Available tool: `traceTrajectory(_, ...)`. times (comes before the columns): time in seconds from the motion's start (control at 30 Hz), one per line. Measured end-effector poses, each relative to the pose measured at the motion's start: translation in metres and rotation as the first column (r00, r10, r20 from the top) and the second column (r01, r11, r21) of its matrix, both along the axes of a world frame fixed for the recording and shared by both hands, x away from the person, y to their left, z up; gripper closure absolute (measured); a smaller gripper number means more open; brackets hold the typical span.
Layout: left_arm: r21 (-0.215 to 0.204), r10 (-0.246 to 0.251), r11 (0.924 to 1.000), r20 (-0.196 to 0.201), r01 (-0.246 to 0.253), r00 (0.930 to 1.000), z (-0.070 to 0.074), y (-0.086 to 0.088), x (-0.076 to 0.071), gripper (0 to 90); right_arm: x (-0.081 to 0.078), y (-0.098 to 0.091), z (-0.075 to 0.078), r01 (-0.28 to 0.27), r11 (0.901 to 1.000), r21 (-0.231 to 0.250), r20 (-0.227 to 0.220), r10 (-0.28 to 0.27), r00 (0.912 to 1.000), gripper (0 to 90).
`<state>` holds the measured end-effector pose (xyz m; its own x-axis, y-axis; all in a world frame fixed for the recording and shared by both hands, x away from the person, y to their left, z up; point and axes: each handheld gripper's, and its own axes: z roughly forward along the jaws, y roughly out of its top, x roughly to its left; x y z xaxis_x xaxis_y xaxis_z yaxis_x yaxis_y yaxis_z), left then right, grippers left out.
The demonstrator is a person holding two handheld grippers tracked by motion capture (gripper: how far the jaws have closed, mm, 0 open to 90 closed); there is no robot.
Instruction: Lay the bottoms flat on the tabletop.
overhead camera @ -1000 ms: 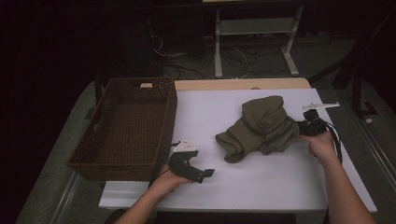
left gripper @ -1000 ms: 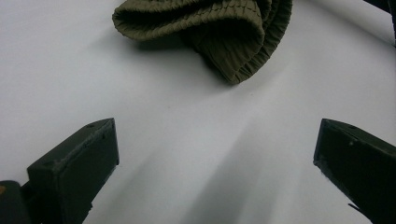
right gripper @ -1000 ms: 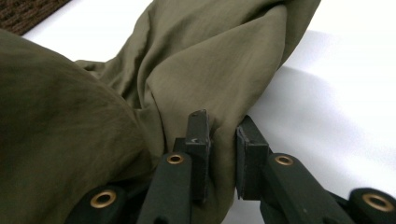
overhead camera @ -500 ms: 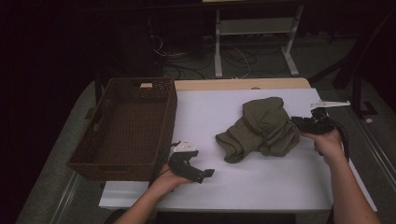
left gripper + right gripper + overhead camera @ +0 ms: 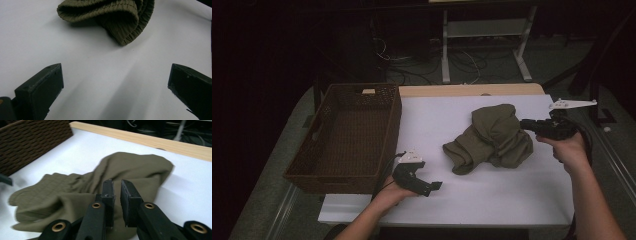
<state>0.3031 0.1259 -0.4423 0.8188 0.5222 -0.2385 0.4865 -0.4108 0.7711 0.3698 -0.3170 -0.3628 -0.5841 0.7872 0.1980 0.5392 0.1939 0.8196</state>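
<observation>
Soft, light olive garment (image 5: 492,137) slumps right of the basket (image 5: 347,135); right gripper (image 5: 116,188) nearly clenched, grasping nothing; left gripper (image 5: 112,82) released. Pinch a raised fold.

We judge this a lab: beyond our grippers, cables (image 5: 412,55) trail across bare floor beneath a white equipment stand (image 5: 484,35).

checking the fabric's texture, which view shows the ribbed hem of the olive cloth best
The left gripper view: the olive cloth lies close and sharp there, its ribbed hem in plain folds. The high view shows the whole crumpled cloth on the white table, too small for ribbing. The right gripper view shows it blurred.
</observation>
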Motion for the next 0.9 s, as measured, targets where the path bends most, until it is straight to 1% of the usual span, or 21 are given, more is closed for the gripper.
traceTrajectory(0.1, 0.000, -0.001, 1.0000, 0.001, 0.001, 1.0000, 0.000, 0.000, 0.000, 0.0, 0.000, 0.009, 0.001, -0.036, 0.9992, -0.013, -0.008, 0.036, 0.9993, 81.0)
traceTrajectory(0.2, 0.000, -0.002, 1.0000, -0.001, 0.002, 1.0000, 0.000, 0.000, 0.000, 0.0, -0.001, 0.015, -0.002, -0.056, 0.9980, -0.029, -0.019, 0.056, 0.9983, 80.9)
traceTrajectory(0.27, -0.001, -0.002, 1.0000, -0.001, 0.002, 1.0000, 0.000, 0.001, 0.000, 0.0, -0.003, 0.018, -0.003, -0.068, 0.9971, -0.035, -0.025, 0.067, 0.9974, 81.0)
traceTrajectory(0.33, 0.001, -0.001, 1.0000, 0.000, 0.001, 1.0000, 0.000, 0.001, 0.000, 0.0, -0.007, 0.021, -0.004, -0.085, 0.9951, -0.051, -0.032, 0.084, 0.9960, 81.0)
traceTrajectory(0.5, 0.009, 0.000, 1.0000, 0.007, 0.000, 1.0000, 0.000, 0.000, -0.001, 0.0, -0.017, 0.021, -0.011, -0.103, 0.9920, -0.073, -0.053, 0.100, 0.9936, 81.0)
traceTrajectory(0.7, 0.024, -0.004, 0.9997, 0.015, 0.003, 0.9999, 0.000, -0.001, -0.002, 0.0, -0.029, 0.022, -0.021, -0.128, 0.9886, -0.079, -0.085, 0.121, 0.9890, 81.0)
traceTrajectory(0.9, 0.022, -0.004, 0.9998, 0.011, 0.004, 0.9999, 0.001, -0.001, -0.002, 0.0, -0.038, 0.026, -0.031, -0.159, 0.9822, -0.101, -0.114, 0.147, 0.9825, 81.0)
